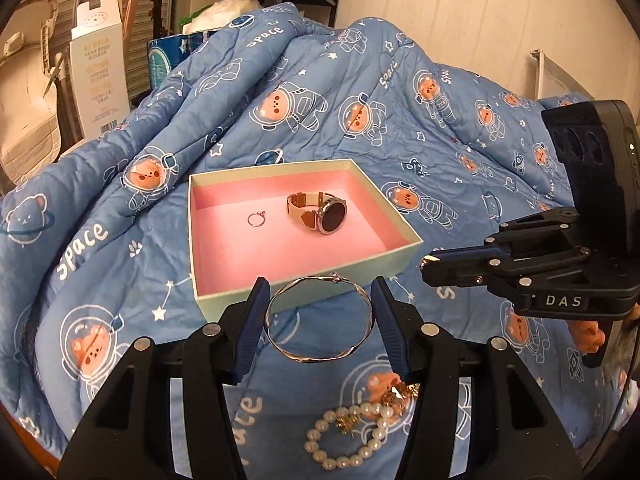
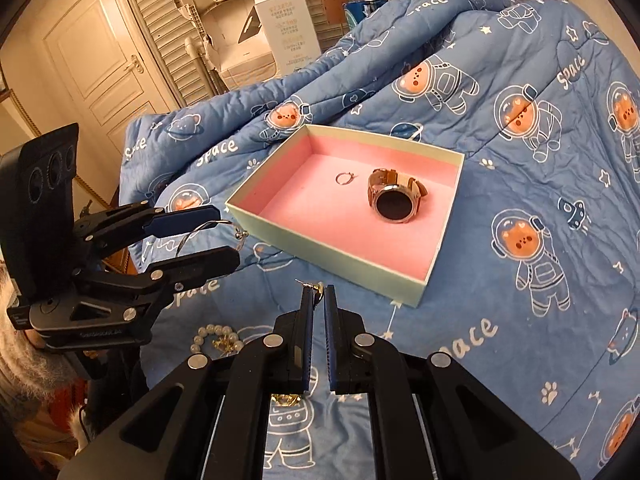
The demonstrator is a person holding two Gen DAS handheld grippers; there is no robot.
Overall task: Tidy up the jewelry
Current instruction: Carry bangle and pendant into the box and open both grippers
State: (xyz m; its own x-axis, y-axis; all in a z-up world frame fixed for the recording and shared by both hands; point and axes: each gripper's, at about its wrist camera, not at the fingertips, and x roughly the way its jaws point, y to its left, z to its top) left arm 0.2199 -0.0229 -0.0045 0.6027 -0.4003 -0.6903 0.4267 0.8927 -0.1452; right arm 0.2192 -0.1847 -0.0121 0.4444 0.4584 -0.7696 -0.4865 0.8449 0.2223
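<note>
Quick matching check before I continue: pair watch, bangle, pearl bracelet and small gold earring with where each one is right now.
1 watch
2 bangle
3 pearl bracelet
4 small gold earring

A loose on the quilt
B between the left gripper fingers
C in the pink-lined box
D pinched at the right gripper tips

Pairs: 1-C, 2-B, 3-A, 4-D

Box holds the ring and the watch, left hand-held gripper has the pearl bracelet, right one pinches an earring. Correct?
Not quite. The left hand-held gripper holds the silver bangle, not the pearl bracelet, which lies on the quilt; the left wrist view shows both. The rest stands: ring and watch sit in the box, and the right hand-held gripper pinches a small gold earring.
</note>
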